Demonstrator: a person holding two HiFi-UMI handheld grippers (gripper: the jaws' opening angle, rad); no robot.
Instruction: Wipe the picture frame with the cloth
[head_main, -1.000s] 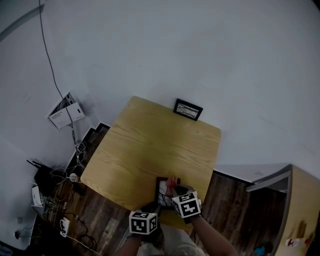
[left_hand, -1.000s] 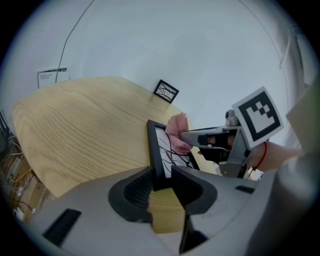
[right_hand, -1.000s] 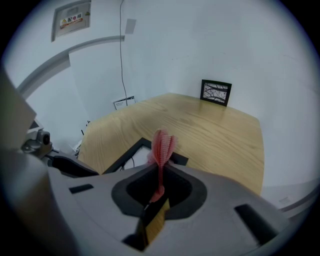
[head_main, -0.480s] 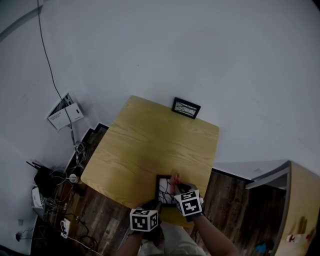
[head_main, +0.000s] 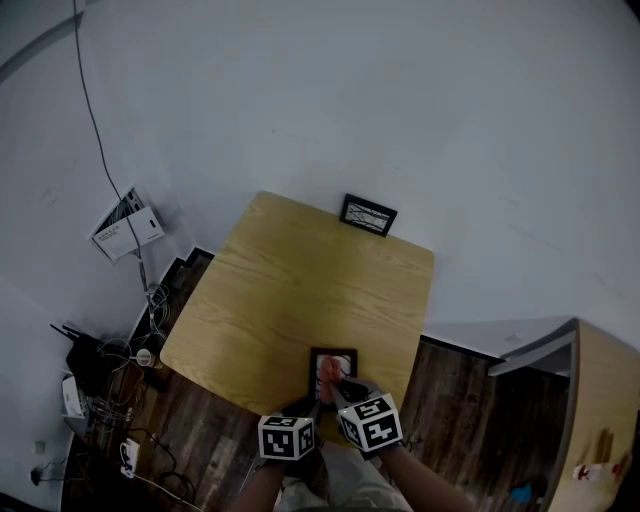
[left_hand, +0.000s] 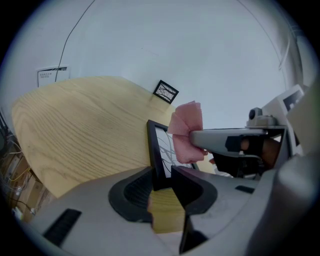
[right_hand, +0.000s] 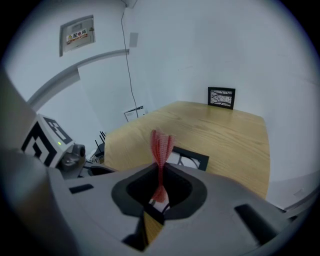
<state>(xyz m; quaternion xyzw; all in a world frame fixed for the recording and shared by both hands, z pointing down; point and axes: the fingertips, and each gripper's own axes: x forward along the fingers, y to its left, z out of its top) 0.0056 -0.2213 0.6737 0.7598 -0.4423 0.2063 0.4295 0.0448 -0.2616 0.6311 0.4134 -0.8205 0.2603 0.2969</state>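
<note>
Pink cloth (right_hand: 161, 142) sits clamped in right gripper (right_hand: 159, 172); left gripper (left_hand: 162, 175) fingers (left_hand: 192, 187) grip picture frame (left_hand: 155, 155).

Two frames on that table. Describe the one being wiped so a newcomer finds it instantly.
On the light wooden table, go to the near edge. The picture frame there is dark-rimmed and clamped by its edge in the left gripper, with the pink cloth in the right gripper at its face. The other frame stands untouched at the far edge by the wall.
</note>
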